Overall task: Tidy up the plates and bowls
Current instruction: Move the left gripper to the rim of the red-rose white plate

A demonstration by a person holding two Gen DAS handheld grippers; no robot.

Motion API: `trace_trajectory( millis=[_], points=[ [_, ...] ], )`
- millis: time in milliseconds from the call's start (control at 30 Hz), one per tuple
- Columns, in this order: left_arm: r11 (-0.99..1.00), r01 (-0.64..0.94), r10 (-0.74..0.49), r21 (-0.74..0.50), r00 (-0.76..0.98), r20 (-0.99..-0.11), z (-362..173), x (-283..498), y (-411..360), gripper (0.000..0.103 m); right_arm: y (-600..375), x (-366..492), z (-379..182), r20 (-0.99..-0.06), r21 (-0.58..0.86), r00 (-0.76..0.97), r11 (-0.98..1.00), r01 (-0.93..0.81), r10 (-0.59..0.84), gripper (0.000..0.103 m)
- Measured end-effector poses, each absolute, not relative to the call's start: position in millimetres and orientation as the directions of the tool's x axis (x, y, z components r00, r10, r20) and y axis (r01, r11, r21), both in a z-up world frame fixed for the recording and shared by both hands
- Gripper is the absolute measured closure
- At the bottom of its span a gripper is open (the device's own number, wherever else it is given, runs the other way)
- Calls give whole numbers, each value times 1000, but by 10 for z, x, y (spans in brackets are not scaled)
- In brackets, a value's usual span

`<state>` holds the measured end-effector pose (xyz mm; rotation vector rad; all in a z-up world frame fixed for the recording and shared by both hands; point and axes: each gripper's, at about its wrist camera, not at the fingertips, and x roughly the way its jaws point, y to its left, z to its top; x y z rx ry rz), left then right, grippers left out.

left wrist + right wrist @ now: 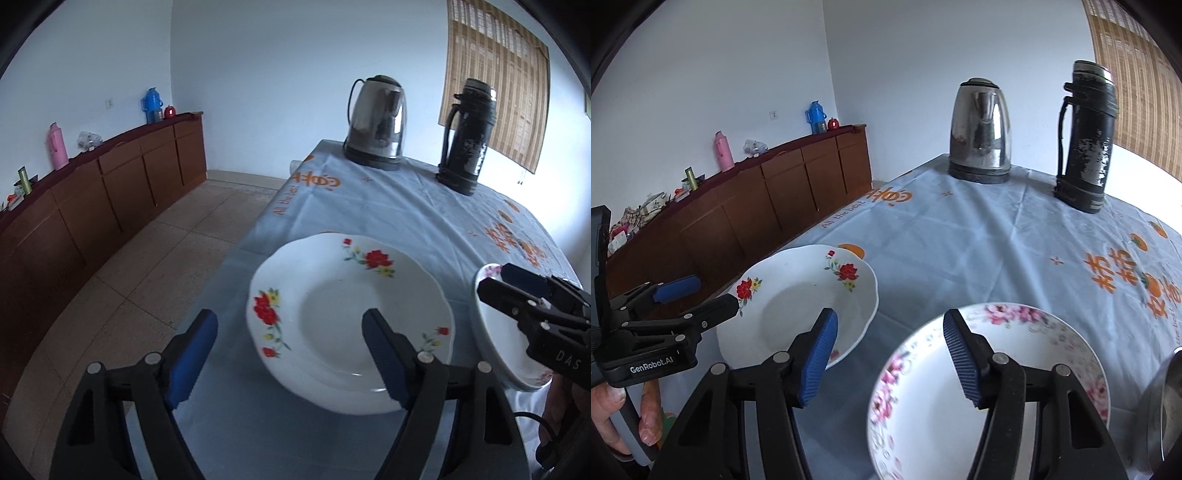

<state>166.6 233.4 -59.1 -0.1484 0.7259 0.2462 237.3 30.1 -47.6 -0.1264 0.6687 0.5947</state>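
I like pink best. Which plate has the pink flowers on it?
The pink-flowered plate below the right gripper. The other plate, near the left gripper, has red flowers.

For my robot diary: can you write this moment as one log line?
left tongs: open, by red-flower plate | right tongs: open, by pink-flower plate | nothing held

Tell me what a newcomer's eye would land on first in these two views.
First, the two white plates near the table's front edge: the red-flowered plate under the open left gripper, and the pink-flowered plate beneath the open right gripper. Next, the steel electric kettle and the worn black thermos standing upright at the far end of the blue tablecloth.
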Motion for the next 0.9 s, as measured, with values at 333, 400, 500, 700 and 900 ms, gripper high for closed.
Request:
trace_trajectory(
  millis=[333, 400, 500, 700, 900],
  points=[
    [943, -323, 170, -79, 671, -721, -745, 1782, 2542, 33, 479, 2530, -526, -648, 114, 589, 825, -553, 484, 49],
    [942, -328, 175, -72, 664, -727, -757, 1793, 2541, 34, 531, 2551, -553, -661, 109, 580, 827, -552, 475, 49],
    [941, -328, 166, -83, 661, -732, -779, 1828, 2554, 35, 602, 2586, -616, -685, 104, 563, 828, -551, 462, 49],
    [940, -327, 144, -99, 643, -752, -856, 1938, 2605, 47, 730, 2635, -699, -721, 86, 541, 830, -552, 434, 56],
    [942, -318, 125, -108, 630, -767, -941, 1989, 2602, 57, 794, 2649, -787, -747, 78, 514, 825, -560, 420, 58]
  ],
)
